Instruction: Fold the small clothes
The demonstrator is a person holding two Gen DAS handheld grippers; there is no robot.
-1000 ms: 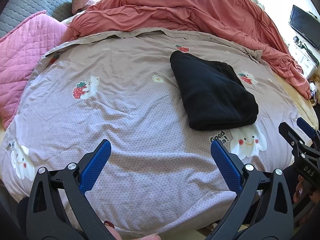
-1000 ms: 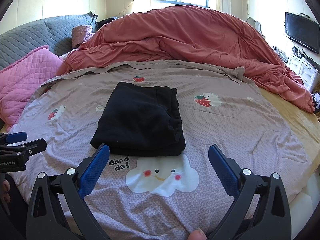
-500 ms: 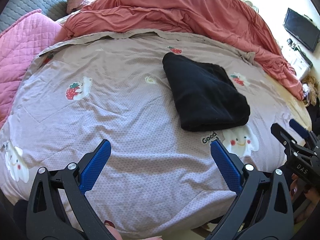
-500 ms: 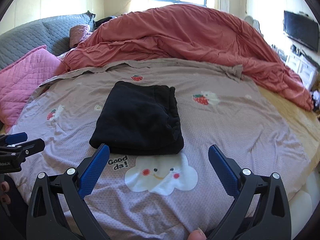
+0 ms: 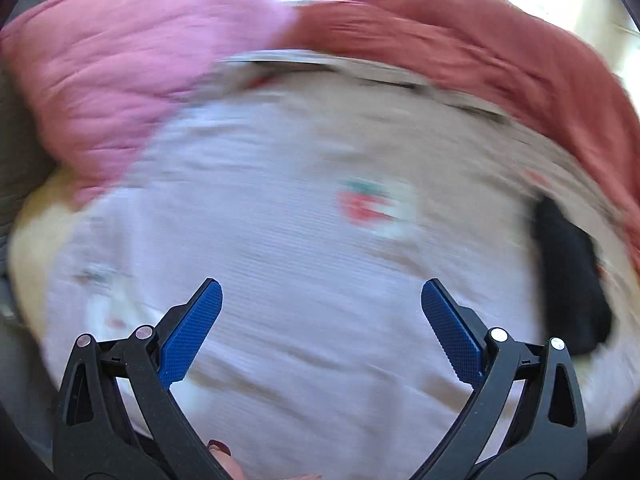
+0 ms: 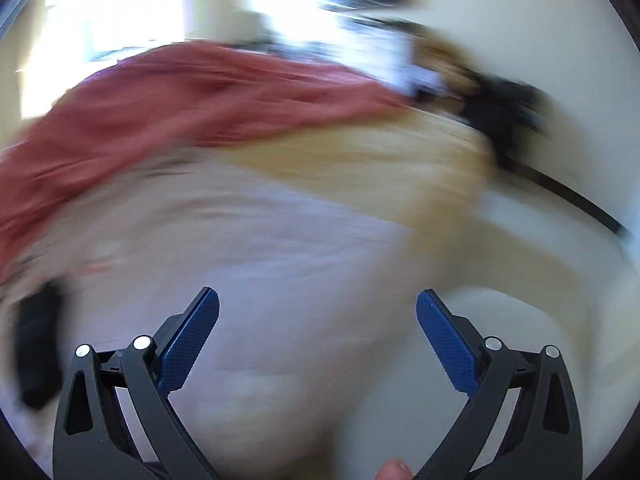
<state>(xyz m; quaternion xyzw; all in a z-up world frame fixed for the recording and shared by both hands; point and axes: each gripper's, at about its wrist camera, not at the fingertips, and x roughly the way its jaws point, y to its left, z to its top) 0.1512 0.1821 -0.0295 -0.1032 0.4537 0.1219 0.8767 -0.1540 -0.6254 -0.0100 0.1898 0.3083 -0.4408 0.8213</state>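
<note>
Both views are smeared by fast motion. The folded black garment [image 5: 568,276] lies on the lilac printed bedsheet [image 5: 304,264] at the far right edge of the left wrist view, and shows as a dark patch [image 6: 38,344] at the far left edge of the right wrist view. My left gripper [image 5: 322,300] is open over bare sheet, well left of the garment, with nothing between its blue pads. My right gripper [image 6: 318,306] is open too, empty, well right of the garment near the bed's right side.
A pink quilted pillow [image 5: 120,68] lies at the upper left and a rumpled red duvet [image 5: 500,60] runs across the back of the bed. In the right wrist view the duvet [image 6: 192,108] meets a yellow mattress edge [image 6: 360,160]; dark furniture [image 6: 504,108] stands beyond.
Both grippers have swung apart fast: the left view turned left toward the pillow, the right view turned right toward the bed's edge. The black garment slid from centre to each frame's edge.
</note>
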